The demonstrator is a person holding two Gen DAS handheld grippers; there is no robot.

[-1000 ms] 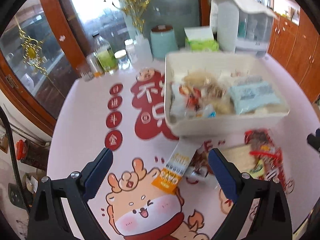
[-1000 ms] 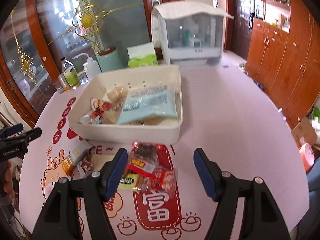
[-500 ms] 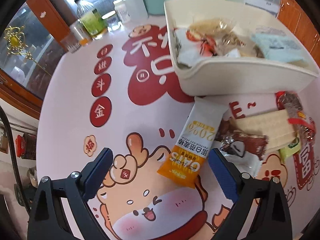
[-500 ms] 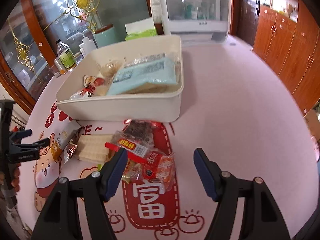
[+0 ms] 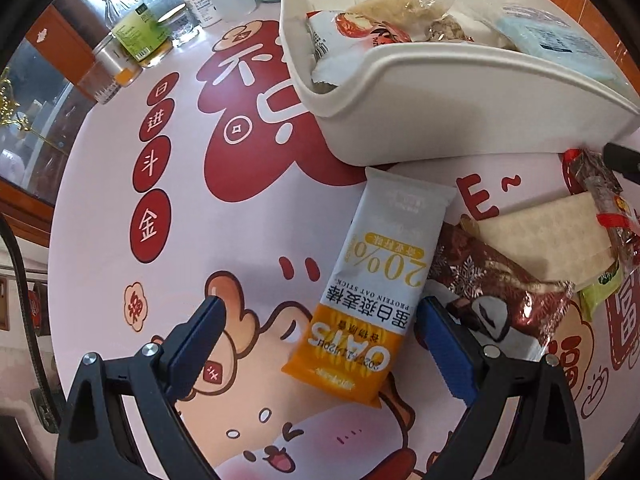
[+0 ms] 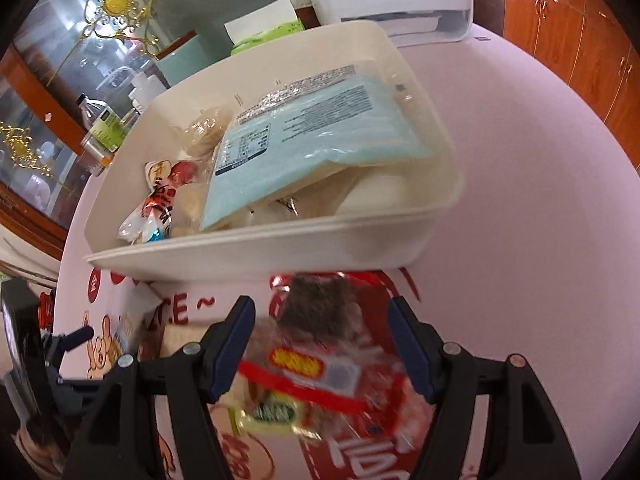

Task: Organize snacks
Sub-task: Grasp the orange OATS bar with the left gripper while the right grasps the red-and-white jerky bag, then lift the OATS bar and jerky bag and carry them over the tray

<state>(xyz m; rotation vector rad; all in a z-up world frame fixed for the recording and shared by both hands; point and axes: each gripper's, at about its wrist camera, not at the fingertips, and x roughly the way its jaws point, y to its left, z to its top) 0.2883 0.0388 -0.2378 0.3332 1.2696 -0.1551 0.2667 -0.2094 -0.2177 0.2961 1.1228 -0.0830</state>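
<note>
Left wrist view: one white-and-orange oat stick wrapper (image 5: 376, 276) is seen flat on the pink printed tablecloth (image 5: 120, 216), its orange end between the spread blue fingers of the left gripper (image 5: 320, 334), neither finger touching it. Just beside its right edge one dark red foil snowflake packet (image 5: 492, 284) is laid, overlapped by one pale wafer pack (image 5: 548, 236). The wrapper's far end is just short of the white rectangular plastic bin (image 5: 440, 120), in which several snacks are piled, one light blue flat pack (image 6: 316, 128) on top. Bare cloth is left open to the wrapper's left, up to four bottles and jars (image 5: 136, 32) at the table's far edge.

In the right wrist view, the right gripper (image 6: 320, 344) is held apart around one blurred clear bag of red-labelled snacks (image 6: 320, 364); contact cannot be told. Wide bare cloth is seen to the bin's right.
</note>
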